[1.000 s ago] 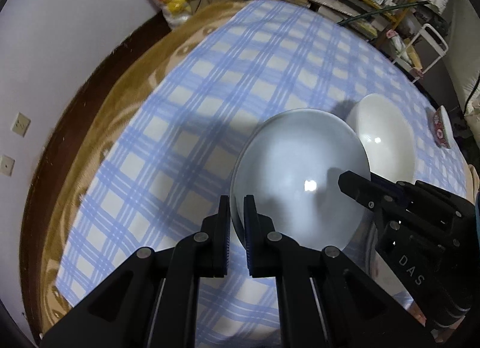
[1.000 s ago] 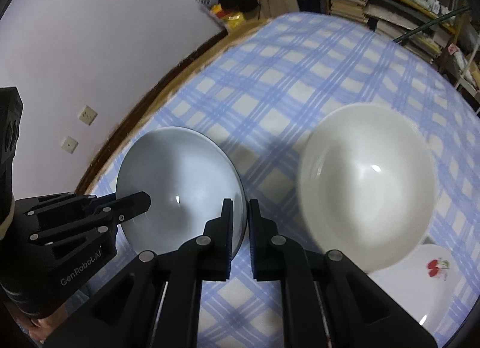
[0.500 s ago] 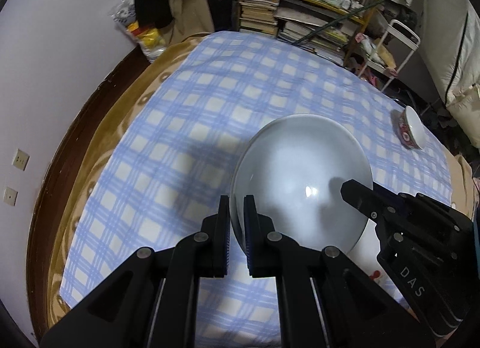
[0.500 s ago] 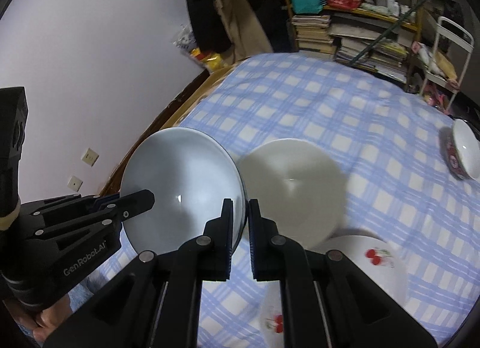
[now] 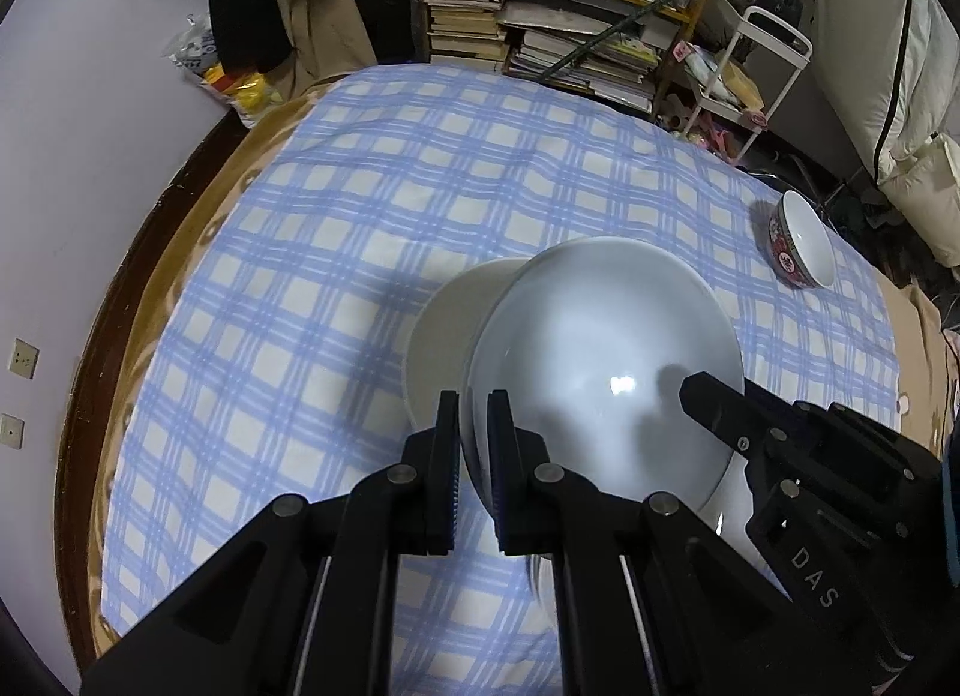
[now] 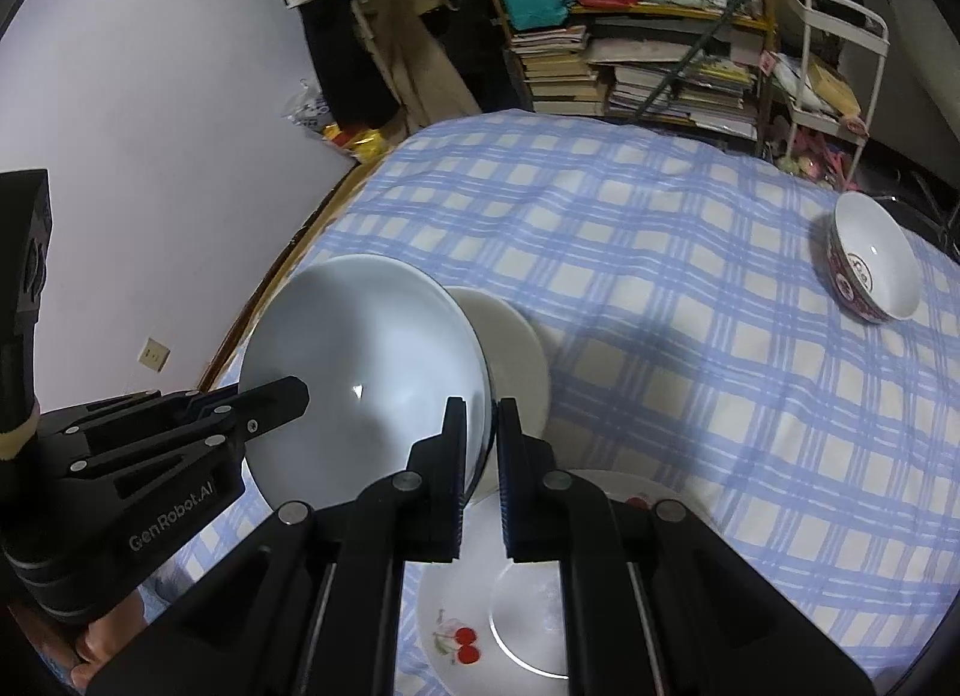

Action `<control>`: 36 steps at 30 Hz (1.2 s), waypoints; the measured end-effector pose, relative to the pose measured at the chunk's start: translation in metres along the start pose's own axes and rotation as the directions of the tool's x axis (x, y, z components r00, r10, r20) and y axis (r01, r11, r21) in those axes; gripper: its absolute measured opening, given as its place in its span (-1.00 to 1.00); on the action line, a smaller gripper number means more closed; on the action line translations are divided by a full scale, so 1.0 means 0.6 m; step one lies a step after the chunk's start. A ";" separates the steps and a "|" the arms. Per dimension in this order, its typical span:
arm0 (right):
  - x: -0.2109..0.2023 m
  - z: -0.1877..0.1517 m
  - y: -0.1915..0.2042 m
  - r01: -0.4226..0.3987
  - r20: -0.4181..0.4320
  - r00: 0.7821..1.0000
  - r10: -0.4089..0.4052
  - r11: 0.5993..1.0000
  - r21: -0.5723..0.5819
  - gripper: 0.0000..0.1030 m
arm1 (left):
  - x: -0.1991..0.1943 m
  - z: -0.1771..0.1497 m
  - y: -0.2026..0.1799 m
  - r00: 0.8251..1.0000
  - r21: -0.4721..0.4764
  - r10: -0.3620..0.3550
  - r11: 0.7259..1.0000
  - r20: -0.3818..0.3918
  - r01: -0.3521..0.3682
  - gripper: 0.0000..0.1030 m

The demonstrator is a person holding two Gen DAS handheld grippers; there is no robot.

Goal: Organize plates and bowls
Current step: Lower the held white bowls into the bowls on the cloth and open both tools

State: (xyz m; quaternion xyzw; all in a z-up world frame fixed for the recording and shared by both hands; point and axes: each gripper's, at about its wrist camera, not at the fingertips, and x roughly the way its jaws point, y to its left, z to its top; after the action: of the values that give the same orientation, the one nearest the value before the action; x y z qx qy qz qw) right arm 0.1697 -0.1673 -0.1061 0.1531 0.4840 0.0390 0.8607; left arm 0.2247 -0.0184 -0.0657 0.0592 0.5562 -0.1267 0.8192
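Both grippers hold one pale grey-blue bowl (image 5: 600,372) by opposite rims, lifted above the checked tablecloth. My left gripper (image 5: 474,414) is shut on its near-left rim. My right gripper (image 6: 483,420) is shut on its right rim; the bowl (image 6: 366,372) fills the left of the right wrist view. A cream-white bowl (image 5: 450,330) sits on the cloth just below and behind it, also in the right wrist view (image 6: 516,360). A white plate with cherries (image 6: 474,606) lies under my right gripper.
A red-patterned bowl (image 6: 873,267) stands at the far right of the blue checked table (image 6: 660,252), also in the left wrist view (image 5: 801,249). Bookshelves (image 5: 576,36) and a white cart (image 6: 834,66) stand beyond the table. The wall is at left.
Both grippers have lifted the grey-blue bowl higher and carried it over toward the cream-white bowl, which now peeks out from under it. Both grips are unchanged.
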 end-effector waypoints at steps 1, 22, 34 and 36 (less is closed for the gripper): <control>0.004 0.001 -0.005 0.001 -0.004 1.000 -0.001 1.000 0.005 -0.79 | 0.005 0.003 -0.002 1.000 0.000 -0.001 1.000 -0.004 0.001 -0.83; 0.065 0.015 -0.049 0.007 -0.036 0.999 -0.005 0.999 0.047 -0.79 | 0.071 0.028 -0.020 0.998 -0.012 0.001 1.000 -0.055 -0.001 -0.83; 0.104 0.001 -0.020 -0.026 -0.071 0.997 0.029 0.999 0.034 -0.79 | 0.081 0.018 0.019 0.996 -0.040 0.037 0.998 -0.076 -0.040 -0.83; 0.109 0.001 -0.017 -0.027 -0.074 0.997 0.030 0.999 0.033 -0.79 | 0.086 0.017 0.025 0.996 -0.046 0.038 0.998 -0.084 -0.042 -0.83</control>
State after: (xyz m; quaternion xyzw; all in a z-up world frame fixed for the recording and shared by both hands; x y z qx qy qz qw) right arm 0.2038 -0.1629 -0.1623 0.1724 0.5140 0.0490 0.8389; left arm 0.2557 -0.0135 -0.1103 0.0560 0.5915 -0.0942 0.7988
